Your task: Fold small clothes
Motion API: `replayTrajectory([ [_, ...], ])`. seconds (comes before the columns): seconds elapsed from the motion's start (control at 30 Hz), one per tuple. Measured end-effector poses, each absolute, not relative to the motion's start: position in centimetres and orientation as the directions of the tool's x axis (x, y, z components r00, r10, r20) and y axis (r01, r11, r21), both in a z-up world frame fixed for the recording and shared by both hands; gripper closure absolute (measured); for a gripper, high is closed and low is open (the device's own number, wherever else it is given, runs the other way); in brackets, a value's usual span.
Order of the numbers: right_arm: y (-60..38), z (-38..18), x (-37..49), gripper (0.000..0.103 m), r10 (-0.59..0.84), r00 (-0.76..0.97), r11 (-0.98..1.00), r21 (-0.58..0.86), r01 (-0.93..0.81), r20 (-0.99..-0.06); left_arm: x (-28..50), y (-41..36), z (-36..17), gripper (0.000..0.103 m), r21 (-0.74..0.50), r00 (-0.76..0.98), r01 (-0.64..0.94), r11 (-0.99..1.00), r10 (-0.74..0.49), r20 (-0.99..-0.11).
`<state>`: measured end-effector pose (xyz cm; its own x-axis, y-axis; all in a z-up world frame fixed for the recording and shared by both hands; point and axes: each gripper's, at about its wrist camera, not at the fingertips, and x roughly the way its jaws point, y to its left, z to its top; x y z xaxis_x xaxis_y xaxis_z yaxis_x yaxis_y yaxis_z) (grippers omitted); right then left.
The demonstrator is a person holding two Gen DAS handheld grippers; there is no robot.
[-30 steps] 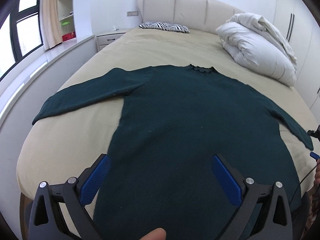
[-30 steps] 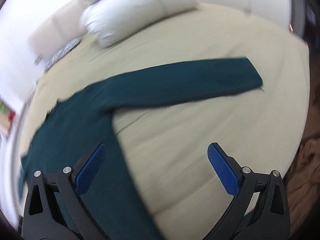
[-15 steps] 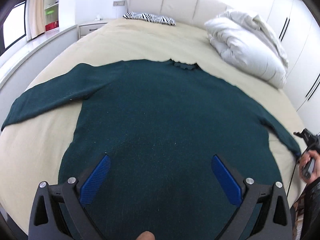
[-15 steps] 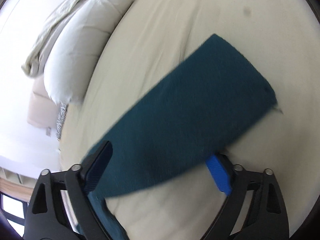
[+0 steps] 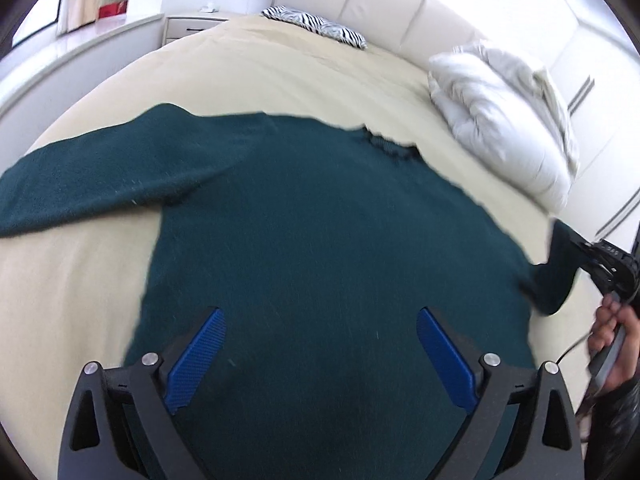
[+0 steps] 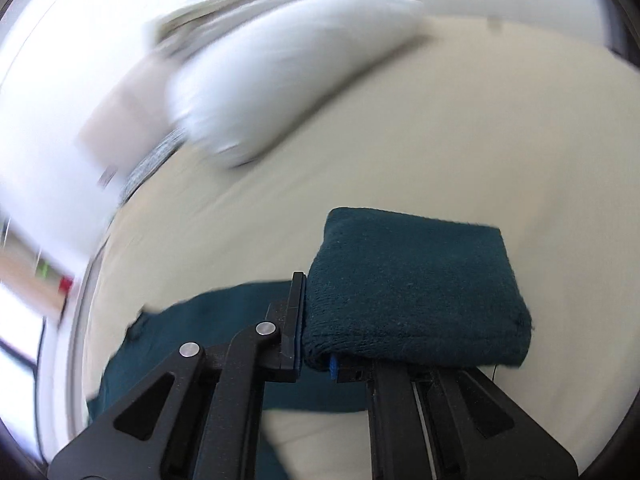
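A dark green knit sweater (image 5: 320,240) lies spread flat on the beige bed (image 5: 280,88), neck toward the headboard. Its left sleeve (image 5: 100,176) stretches out to the left. My left gripper (image 5: 320,356) is open and empty, low over the sweater's lower body. My right gripper (image 6: 316,360) is shut on the cuff of the right sleeve (image 6: 416,288) and holds it lifted off the bed. In the left wrist view the right gripper (image 5: 600,260) shows at the far right with the raised sleeve end (image 5: 556,272) in it.
A white folded duvet (image 5: 504,120) lies on the bed's right side. A zebra-print pillow (image 5: 316,30) sits by the cream headboard (image 5: 384,4). A white ledge (image 5: 80,52) and a nightstand (image 5: 192,26) stand left of the bed. White wardrobes (image 5: 600,60) stand on the right.
My right gripper has closed on the right sleeve's cuff and lifted it off the bed. My left gripper has moved forward and lower over the sweater, still open.
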<state>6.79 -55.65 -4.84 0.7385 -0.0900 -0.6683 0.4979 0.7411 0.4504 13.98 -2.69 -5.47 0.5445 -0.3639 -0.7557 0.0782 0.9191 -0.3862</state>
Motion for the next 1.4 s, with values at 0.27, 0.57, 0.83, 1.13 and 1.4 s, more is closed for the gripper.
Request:
replayTrajectory([
  [0.27, -30.0, -5.6, 16.3, 0.094, 0.229, 0.676, 0.95, 0.313, 0.002, -0.7, 15.9, 1.5, -4.4, 0.005, -0.47, 0.583, 0.03, 0.882, -0.398, -0.708],
  [0.57, -24.1, -11.9, 10.9, 0.032, 0.345, 0.641, 0.912, 0.406, -0.057, -0.686, 20.1, -2.7, -5.9, 0.005, -0.501, 0.524, 0.087, 0.861, -0.467, -0.712],
  [0.83, -34.5, -10.0, 4.3, 0.031, 0.363, 0.75, 0.806, 0.59, 0.045, -0.553, 22.9, -14.4, -6.2, 0.006, -0.287, 0.503, 0.245, 0.926, -0.374, -0.779],
  [1.13, -42.8, -12.5, 0.7, 0.03, 0.342, 0.788, 0.669, 0.721, 0.177, -0.511, 18.5, -22.3, -7.5, 0.006, 0.327, 0.726, 0.342, 0.881, -0.026, -0.687],
  [1.4, -42.4, -14.2, 1.0, 0.03, 0.351, 0.783, 0.677, 0.717, 0.167, -0.513, 20.0, -25.2, -8.6, 0.034, 0.45, 0.769, 0.373, 0.812, 0.001, -0.64],
])
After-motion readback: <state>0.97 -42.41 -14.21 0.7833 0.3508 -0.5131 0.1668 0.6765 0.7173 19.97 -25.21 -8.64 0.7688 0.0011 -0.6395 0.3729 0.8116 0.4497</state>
